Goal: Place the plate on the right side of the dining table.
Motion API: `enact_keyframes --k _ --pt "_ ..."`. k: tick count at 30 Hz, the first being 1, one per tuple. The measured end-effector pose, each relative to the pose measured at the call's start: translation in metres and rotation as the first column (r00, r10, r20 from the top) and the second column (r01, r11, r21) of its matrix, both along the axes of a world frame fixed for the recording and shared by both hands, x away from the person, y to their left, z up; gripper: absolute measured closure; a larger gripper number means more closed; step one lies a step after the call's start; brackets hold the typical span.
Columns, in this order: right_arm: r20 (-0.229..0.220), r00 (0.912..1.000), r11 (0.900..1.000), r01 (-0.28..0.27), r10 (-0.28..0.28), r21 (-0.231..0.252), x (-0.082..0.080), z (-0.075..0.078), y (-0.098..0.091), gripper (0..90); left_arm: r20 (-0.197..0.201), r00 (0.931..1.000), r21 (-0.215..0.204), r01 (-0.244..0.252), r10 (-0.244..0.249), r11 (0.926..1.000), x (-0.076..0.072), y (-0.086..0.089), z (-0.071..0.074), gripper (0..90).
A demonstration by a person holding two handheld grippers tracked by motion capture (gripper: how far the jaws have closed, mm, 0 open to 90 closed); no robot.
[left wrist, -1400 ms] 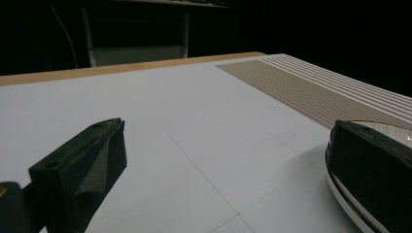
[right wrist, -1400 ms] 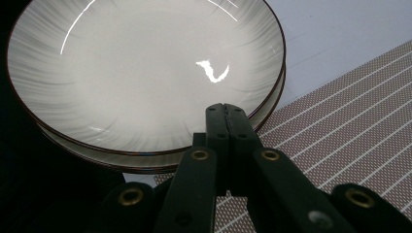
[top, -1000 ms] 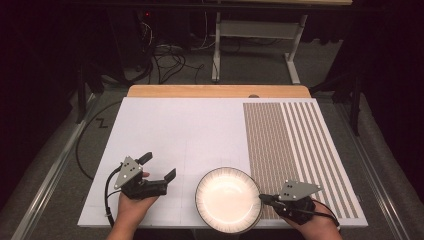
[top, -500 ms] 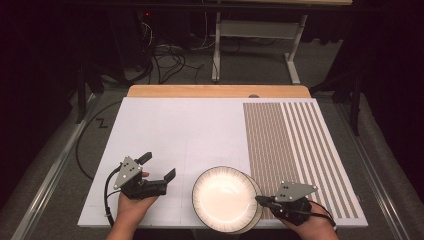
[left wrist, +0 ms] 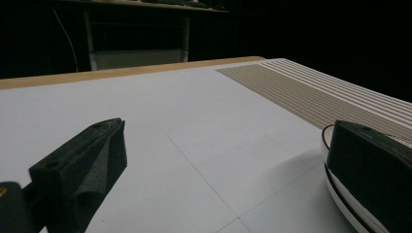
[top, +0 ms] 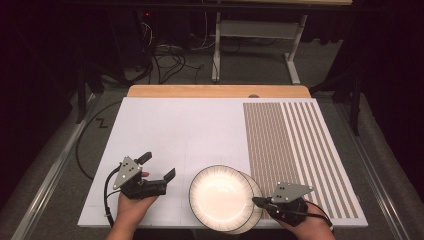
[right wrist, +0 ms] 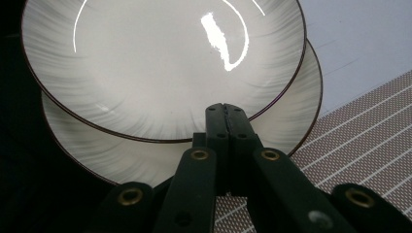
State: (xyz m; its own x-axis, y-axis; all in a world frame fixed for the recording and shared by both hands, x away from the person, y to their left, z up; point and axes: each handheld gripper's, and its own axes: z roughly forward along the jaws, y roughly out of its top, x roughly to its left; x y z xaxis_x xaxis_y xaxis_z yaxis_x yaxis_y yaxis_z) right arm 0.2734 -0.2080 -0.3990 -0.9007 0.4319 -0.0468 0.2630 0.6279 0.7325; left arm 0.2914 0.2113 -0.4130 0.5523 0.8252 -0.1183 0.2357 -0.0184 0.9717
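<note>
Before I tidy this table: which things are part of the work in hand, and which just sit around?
In the job:
- top plate, its rim at the shut right gripper
- lower plate beneath it
- open left gripper

Lying about:
- striped mat
- cables on the floor

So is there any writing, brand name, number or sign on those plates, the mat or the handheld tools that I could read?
None can be read.
Upper plate: only grey streaks and a dark rim line, no mark.
Lower plate: the same, no mark.
White mat: thin ruled lines and a brown striped patch, no letters.
Left gripper and right gripper: screws and rivets, no label.
Red light at the back: too small to tell.
</note>
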Motion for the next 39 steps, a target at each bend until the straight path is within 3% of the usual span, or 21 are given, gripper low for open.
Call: enact_keyframes --k 39 --pt "-0.021 0.9996 0.9995 -0.021 0.02 -0.025 0.004 -0.008 0.018 90.0 0.002 1.0 -0.012 -0.001 0.001 0.9999 0.0 0.002 0.001 1.8"
